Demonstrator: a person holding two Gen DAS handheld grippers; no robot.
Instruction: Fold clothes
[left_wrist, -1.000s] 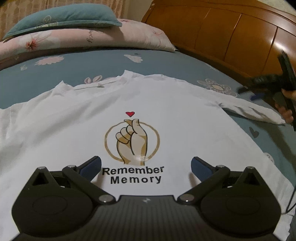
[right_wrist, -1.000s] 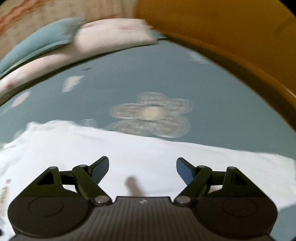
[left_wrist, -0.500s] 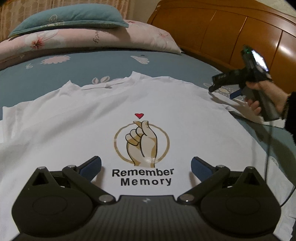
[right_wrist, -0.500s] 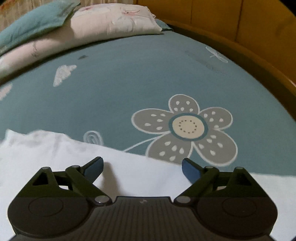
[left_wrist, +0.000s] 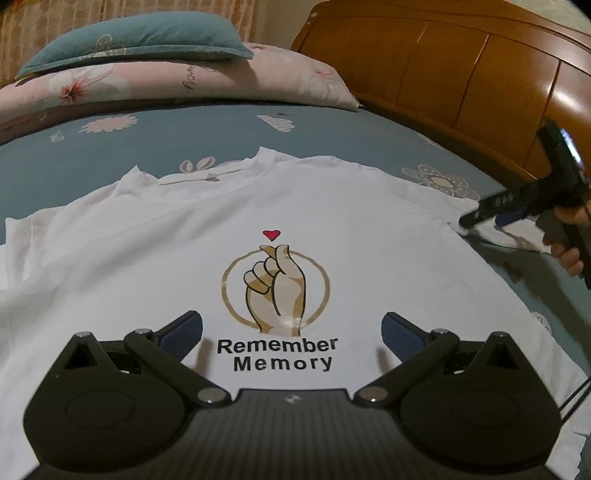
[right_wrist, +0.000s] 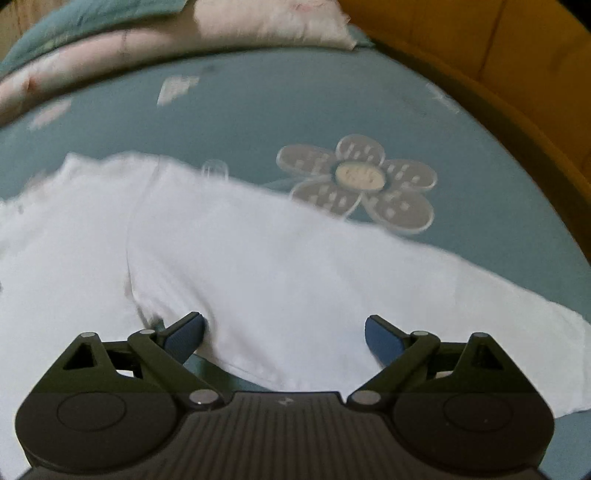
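A white T-shirt (left_wrist: 280, 229) lies face-up and spread flat on a bed (left_wrist: 332, 133) w/ a teal floral sheet, its print of a hand, a red heart and the words "Remember Memory" in full view. No fold shows yet: body, neckline and both sleeves are laid out, so the job looks to be at its very start, w/ everything still to do.

The left gripper (left_wrist: 291, 328) hovers over the shirt's lower front, jaws wide apart, nothing between them; whether its pads touch the cloth can't be told. The right gripper (right_wrist: 284, 330) points down at the right sleeve (right_wrist: 332, 280), near the armpit seam, jaws apart and empty. White cloth spans the gap below them, but the pads don't pinch it. In the left wrist view the same tool shows at the shirt's far right edge, held in a person's hand (left_wrist: 569, 240).

Judged from this, the likely first step is a grab of that sleeve, to be carried in over the chest; the other sleeve and the lengthwise folds are left after that. The right wrist view is blurred, so fine detail at the sleeve's hem is unclear.

Pillows (left_wrist: 140, 37) and a wooden headboard (left_wrist: 461, 66) sit beyond the shirt, well apart from it.
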